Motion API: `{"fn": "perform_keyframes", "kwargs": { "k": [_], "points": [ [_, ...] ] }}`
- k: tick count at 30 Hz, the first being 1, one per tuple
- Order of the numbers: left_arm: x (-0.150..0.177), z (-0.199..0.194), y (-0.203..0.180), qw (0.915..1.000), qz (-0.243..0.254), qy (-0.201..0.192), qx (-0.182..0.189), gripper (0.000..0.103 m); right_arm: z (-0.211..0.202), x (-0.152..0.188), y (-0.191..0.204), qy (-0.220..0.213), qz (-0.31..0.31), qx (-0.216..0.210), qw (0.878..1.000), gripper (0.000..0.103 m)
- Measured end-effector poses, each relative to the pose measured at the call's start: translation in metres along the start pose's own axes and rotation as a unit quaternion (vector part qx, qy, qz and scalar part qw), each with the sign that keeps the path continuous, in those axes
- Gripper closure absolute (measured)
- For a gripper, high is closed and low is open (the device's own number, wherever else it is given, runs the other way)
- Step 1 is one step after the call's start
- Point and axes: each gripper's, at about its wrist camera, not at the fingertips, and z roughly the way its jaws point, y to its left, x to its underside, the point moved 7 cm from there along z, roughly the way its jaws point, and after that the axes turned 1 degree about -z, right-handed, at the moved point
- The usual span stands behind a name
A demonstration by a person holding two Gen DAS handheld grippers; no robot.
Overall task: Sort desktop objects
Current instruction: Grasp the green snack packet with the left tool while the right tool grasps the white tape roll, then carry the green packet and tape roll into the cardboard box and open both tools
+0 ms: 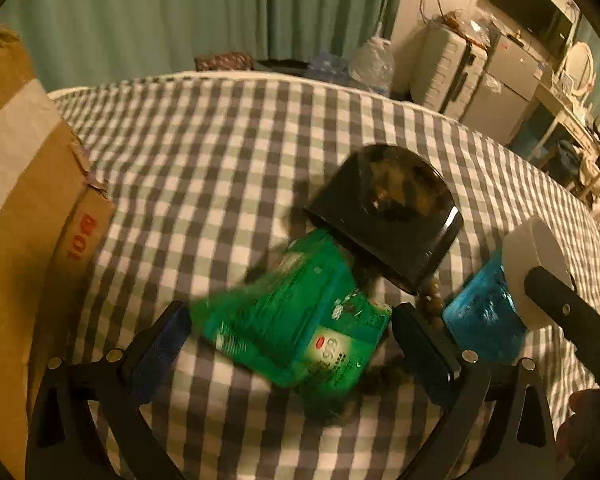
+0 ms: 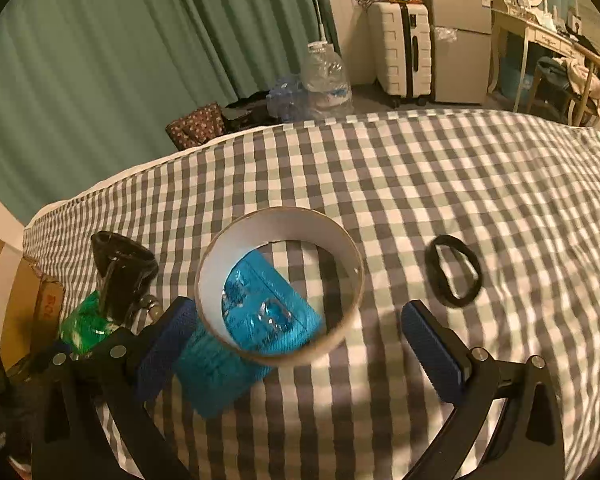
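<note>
My left gripper (image 1: 292, 320) is open, with a blurred green packet (image 1: 296, 320) lying between its fingers on the checked cloth (image 1: 220, 152). A black cup (image 1: 384, 216) lies tipped against the packet's far end, and a string of brown beads (image 1: 432, 300) sits beside it. To the right lie a blue packet (image 1: 480, 316) and a white tape roll (image 1: 536, 268). My right gripper (image 2: 298, 312) is open around the tape roll (image 2: 280, 284), which rests on the blue packet (image 2: 236, 352). The green packet (image 2: 84, 324) and black cup (image 2: 120, 272) are to its left.
A black hair tie (image 2: 454, 270) lies on the cloth to the right of the roll. A cardboard box (image 1: 28, 220) stands along the left edge. Beyond the far edge are water bottles (image 2: 326, 76), a white suitcase (image 2: 404, 52) and green curtains.
</note>
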Motion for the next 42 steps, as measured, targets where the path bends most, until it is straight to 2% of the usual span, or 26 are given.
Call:
{"fn": "perform_keyframes", "kwargs": {
  "k": [2,4,6,7,8,12,19,25,33,42],
  "points": [
    [0.001,0.0,0.003,1.0,-0.005,-0.002,0.003,0.005,0.005,-0.002,0.001,0.001,0.005,-0.002,1.0,0.0],
    [0.002,0.0,0.004,1.0,0.003,-0.003,-0.003,0.015,0.01,-0.004,0.003,0.003,-0.003,-0.001,1.0,0.0],
    [0.003,-0.004,0.007,0.9999,0.009,-0.009,-0.003,0.034,0.011,-0.005,0.007,0.005,-0.02,0.004,1.0,0.004],
    [0.003,-0.006,0.008,0.9999,0.008,-0.011,0.001,0.038,0.011,-0.004,0.009,0.006,-0.027,0.005,1.0,0.012],
    [0.004,-0.007,0.009,0.9999,0.005,-0.012,0.005,0.049,0.009,-0.002,0.011,0.007,-0.036,0.005,0.999,0.02],
    [0.011,-0.013,0.014,0.9999,0.005,-0.002,0.013,0.056,0.001,0.002,0.017,0.006,-0.039,0.007,0.999,0.021],
    [0.02,-0.038,0.022,1.0,0.004,0.0,0.001,0.058,-0.037,0.002,0.027,-0.028,-0.049,0.015,0.998,0.021],
    [0.019,-0.078,0.022,0.9999,0.001,-0.012,-0.002,0.058,-0.078,0.004,0.028,-0.045,-0.037,0.0,0.998,0.021],
    [-0.001,-0.167,0.01,0.9968,0.019,-0.077,0.011,0.058,-0.151,0.001,0.039,-0.088,-0.02,-0.021,0.996,0.021],
    [-0.017,-0.257,0.037,0.99,-0.003,-0.137,0.032,0.058,-0.234,0.008,0.104,-0.136,-0.07,-0.032,0.988,0.021]
  ]
}}
